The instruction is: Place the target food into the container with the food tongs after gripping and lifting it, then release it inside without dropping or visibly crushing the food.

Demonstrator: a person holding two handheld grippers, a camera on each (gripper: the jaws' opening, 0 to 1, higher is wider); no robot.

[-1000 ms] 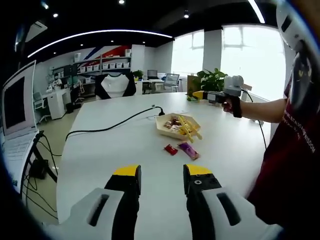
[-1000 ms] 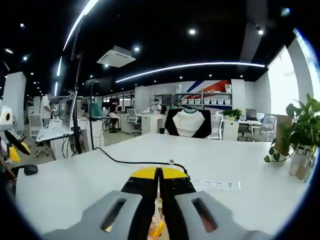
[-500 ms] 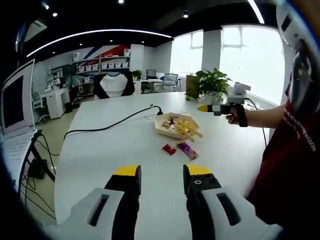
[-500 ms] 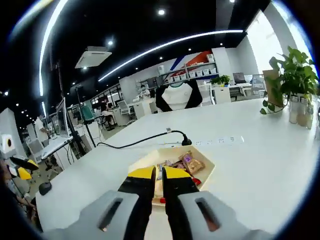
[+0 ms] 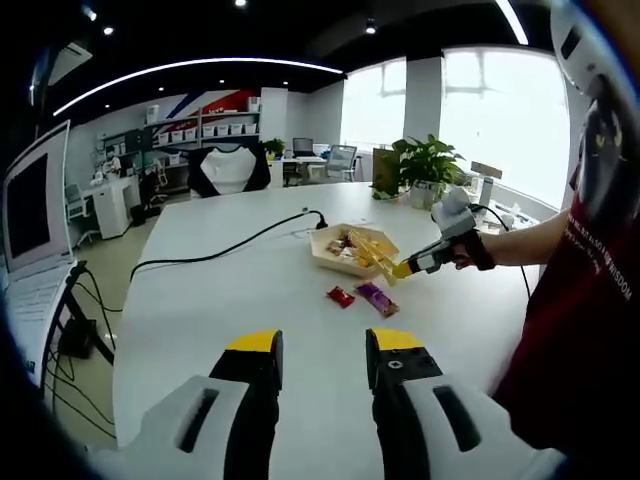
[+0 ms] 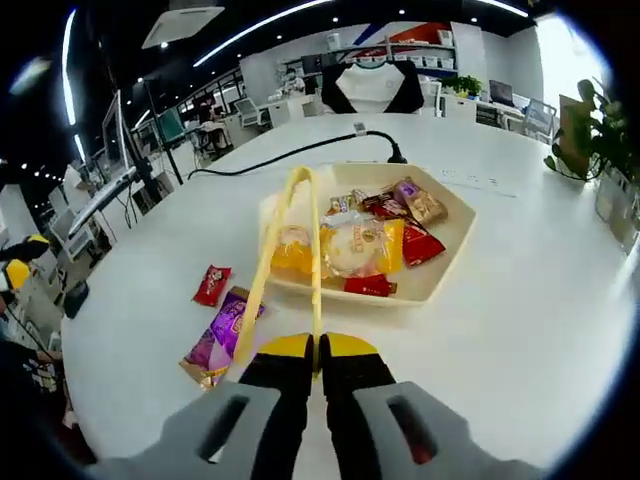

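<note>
Right gripper view puts the yellow food tongs straight ahead of the right gripper, their long axis running away from the jaws toward the container: the joined end sits between the yellow tips, and the two arms splay out to rest near the packets in the tray. The jaws look pressed together on that end, so I judge the gripper clamped on the tongs. Two snack packets lie on the white table outside the tray, a red packet and a purple packet, both to the left of the tongs' line and nearer this gripper than the left one; which of them is the target I cannot tell. The left gripper hangs well back over the table with its jaws apart and nothing between them. Compared with half a second ago, the right gripper has tipped down toward the tray, and the tongs now appear in its view.
</note>
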